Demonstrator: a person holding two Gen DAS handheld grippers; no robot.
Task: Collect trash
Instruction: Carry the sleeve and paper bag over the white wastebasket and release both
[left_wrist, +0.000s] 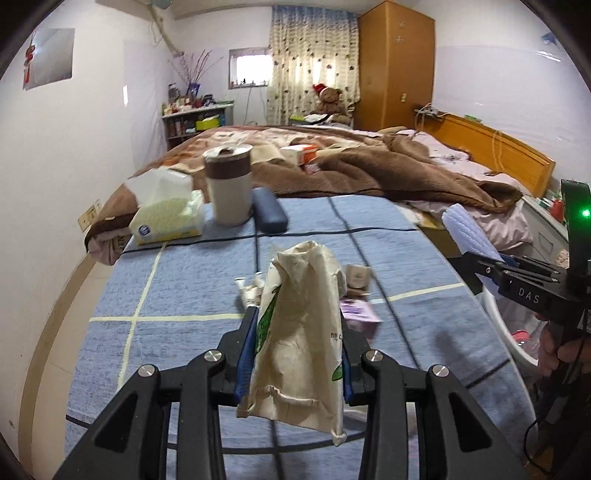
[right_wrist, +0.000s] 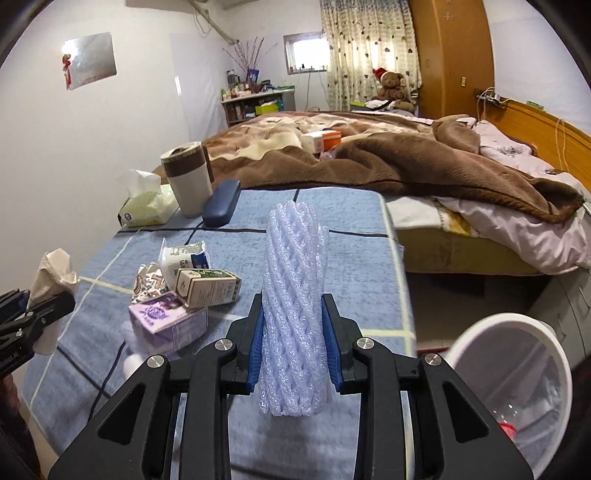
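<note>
- left claw pinches a crumpled tan paper bag, held above the bench
- right claw pinches a ribbed white foam net sleeve — near a white bin
- blue woven checked cloth, cartons on it; bed behind

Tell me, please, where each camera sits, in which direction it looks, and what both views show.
Left wrist view: on the left gripper, looking along its jaws, shut on a crumpled paper bag, across the blue blanket toward the bed; a hand shows.
Right wrist view: on the right gripper, jaws shut on a foam net sleeve, facing likewise; white bin lower right.
Shared: tumbler, tissue pack, cartons, each other's gripper.
</note>
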